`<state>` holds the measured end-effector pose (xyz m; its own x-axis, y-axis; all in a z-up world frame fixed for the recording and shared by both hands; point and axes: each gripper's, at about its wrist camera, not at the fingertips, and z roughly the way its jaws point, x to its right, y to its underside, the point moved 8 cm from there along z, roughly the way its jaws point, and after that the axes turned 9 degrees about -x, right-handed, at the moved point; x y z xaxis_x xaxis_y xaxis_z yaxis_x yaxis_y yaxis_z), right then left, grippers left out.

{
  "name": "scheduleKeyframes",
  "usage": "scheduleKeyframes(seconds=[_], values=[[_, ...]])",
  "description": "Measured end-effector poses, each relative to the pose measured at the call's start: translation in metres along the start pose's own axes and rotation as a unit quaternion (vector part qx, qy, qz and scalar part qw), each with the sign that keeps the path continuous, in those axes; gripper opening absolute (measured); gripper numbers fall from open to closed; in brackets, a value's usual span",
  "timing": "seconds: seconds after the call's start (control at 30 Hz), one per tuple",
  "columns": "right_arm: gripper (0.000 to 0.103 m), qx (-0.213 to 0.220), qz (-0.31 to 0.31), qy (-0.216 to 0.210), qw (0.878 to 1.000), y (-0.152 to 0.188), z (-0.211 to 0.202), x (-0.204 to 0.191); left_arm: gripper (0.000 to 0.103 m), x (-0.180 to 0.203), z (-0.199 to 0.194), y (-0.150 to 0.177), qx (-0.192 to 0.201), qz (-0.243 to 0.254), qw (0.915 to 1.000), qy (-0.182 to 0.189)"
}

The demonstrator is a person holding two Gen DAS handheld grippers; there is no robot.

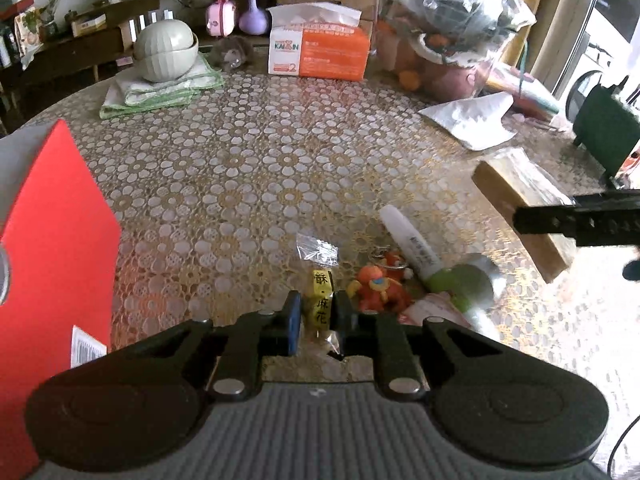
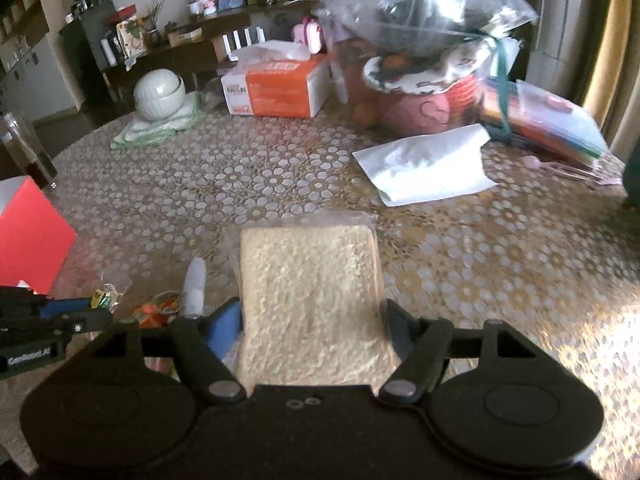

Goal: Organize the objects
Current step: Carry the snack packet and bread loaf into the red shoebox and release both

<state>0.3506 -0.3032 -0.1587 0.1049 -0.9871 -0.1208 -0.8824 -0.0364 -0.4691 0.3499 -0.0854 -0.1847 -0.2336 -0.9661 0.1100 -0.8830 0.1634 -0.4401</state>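
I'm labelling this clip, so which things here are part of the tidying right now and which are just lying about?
In hand:
- yellow snack packet, gripped in left gripper
- wrapped bread slice, between the jaws of right gripper

Lying about:
- tissue box
- stacked bowls
- white pouch
- red box

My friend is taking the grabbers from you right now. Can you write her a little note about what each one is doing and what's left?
Left gripper: shut on the yellow snack packet.
Right gripper: shut on the wrapped bread slice, held just above the table.
Marker and orange toy keychain lie loose beside the snack.
Red box stands at the left.
Done: both items gripped.
Left: place them, then tidy the marker and keychain.
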Motion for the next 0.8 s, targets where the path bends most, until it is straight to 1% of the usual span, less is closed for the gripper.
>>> scheduleKeyframes(seconds=[0.33, 0.5, 0.63, 0.8], values=[[0.073, 0.008, 0.016, -0.008, 1.000, 0.034, -0.061, -0.028, 0.017, 0.016, -0.060, 0.023, 0.010, -0.006, 0.9996, 0.024], [0.073, 0.011, 0.017, -0.010, 1.000, 0.050, -0.088, -0.050, 0.017, 0.019, -0.093, 0.038, 0.021, -0.006, 0.9994, 0.027], [0.073, 0.016, 0.005, -0.013, 1.000, 0.061, -0.108, -0.074, 0.017, 0.014, -0.116, 0.052, 0.029, -0.015, 0.9991, 0.026], [0.073, 0.026, -0.015, -0.017, 0.999, 0.070, -0.127, -0.111, 0.017, 0.000, -0.145, 0.069, 0.043, -0.027, 0.9985, 0.020]])
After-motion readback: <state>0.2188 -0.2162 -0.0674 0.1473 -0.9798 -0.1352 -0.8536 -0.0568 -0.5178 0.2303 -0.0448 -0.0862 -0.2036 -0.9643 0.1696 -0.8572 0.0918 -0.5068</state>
